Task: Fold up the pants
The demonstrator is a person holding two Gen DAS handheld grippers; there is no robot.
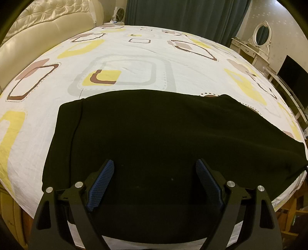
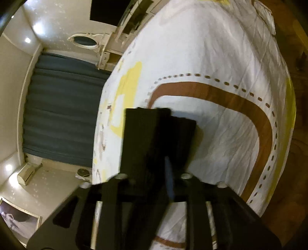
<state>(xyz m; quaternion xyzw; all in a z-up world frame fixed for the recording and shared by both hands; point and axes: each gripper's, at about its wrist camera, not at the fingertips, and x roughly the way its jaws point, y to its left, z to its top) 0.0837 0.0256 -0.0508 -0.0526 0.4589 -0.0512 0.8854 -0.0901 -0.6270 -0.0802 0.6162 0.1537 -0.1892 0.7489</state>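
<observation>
Black pants (image 1: 146,130) lie spread flat on the patterned bed sheet (image 1: 130,57), stretching from the near edge out to the right. My left gripper (image 1: 155,170) hovers just above the near part of the pants, open and empty, blue pads wide apart. In the rolled, blurred right wrist view, my right gripper (image 2: 163,159) is shut on an end of the black pants (image 2: 152,134), held lifted above the sheet (image 2: 221,57). One blue pad (image 2: 170,178) shows; the other is hidden behind the cloth.
A cream padded headboard (image 1: 44,32) stands at the left. Dark teal curtains (image 1: 184,15) hang behind the bed. A white dressing table with an oval mirror (image 1: 261,34) and a dark screen (image 1: 294,77) stand on the right. Wooden floor (image 2: 300,134) borders the bed.
</observation>
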